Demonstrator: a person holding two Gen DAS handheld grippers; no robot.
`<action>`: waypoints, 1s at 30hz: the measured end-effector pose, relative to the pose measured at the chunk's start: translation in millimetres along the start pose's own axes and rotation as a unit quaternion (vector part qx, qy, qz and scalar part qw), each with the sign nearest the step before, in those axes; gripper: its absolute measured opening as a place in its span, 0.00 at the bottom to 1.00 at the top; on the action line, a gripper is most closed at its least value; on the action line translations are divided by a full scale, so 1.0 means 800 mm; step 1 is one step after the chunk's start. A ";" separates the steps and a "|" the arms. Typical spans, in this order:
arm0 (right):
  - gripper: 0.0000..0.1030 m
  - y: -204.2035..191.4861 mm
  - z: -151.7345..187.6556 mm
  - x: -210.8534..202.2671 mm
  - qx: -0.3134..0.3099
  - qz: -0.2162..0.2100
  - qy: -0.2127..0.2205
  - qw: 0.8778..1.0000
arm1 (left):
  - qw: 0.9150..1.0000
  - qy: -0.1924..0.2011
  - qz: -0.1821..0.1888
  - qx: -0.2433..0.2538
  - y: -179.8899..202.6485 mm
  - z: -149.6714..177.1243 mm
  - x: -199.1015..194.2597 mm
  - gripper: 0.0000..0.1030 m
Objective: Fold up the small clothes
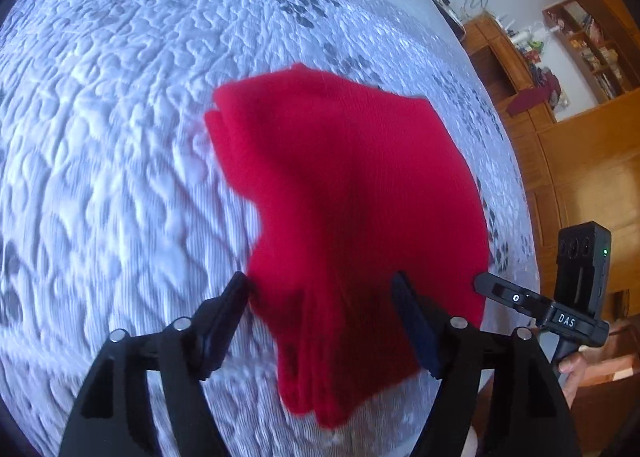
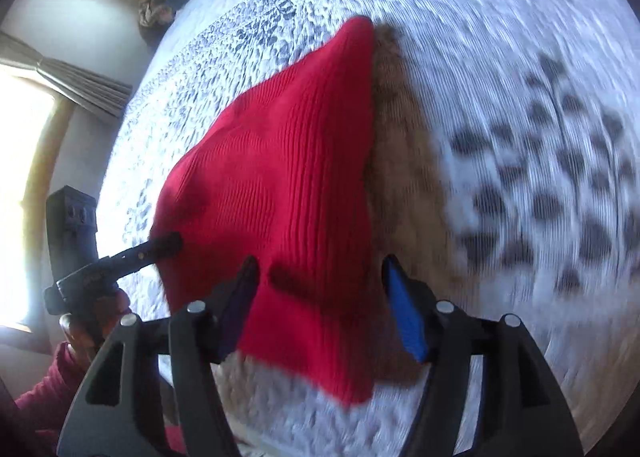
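Item: red ribbed knit garment (image 1: 344, 193), folded, near the quilted white bedspread's (image 1: 120, 161) near edge. Left gripper (image 1: 322, 289) and right gripper (image 2: 318, 271): jaws spread, cloth between, unclamped. Risk: pads snagging knit on withdrawal, dragging fold open.

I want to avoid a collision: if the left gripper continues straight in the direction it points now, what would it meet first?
Most likely the red knitted garment, which lies between the open fingers of the left gripper and stretches ahead of them. The quilted bedspread is under it. Blur leaves depth uncertain.
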State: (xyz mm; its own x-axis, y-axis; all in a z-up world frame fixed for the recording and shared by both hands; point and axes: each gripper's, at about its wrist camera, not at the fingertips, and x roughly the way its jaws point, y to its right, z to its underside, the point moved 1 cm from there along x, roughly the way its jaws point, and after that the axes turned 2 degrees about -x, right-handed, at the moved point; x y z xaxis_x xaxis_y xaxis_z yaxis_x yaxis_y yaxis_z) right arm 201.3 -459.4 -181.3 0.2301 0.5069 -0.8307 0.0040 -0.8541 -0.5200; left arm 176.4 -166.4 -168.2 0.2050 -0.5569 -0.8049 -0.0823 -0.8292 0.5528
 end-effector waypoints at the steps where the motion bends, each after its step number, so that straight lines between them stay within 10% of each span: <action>1: 0.62 -0.002 0.008 0.000 0.004 -0.001 -0.004 1.000 | 1.000 -0.005 -0.013 0.005 0.002 0.005 0.004 0.78; 6: 0.33 -0.003 0.048 0.006 0.010 0.031 -0.023 0.999 | 0.998 -0.010 -0.065 0.025 0.003 0.033 0.016 0.71; 16: 0.32 -0.010 0.068 0.021 0.014 0.082 -0.006 0.996 | 0.987 0.019 -0.122 0.099 0.014 0.056 0.021 0.68; 20: 0.74 -0.026 0.085 -0.009 -0.002 0.119 0.022 0.993 | 0.991 0.020 -0.113 0.066 0.013 0.070 -0.003 0.70; 30: 0.87 -0.091 0.145 -0.101 -0.054 0.222 0.115 0.967 | 0.981 0.075 -0.164 0.067 0.036 0.119 -0.073 0.79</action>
State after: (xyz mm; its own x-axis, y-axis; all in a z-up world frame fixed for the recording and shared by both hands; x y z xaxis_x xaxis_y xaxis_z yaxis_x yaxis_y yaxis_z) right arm 69.4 -424.7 -99.2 0.4428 0.0592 -0.8947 -0.0451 -0.9951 -0.0882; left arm 69.0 -162.4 -125.5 0.3817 -0.2542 -0.8887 -0.1131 -0.9671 0.2280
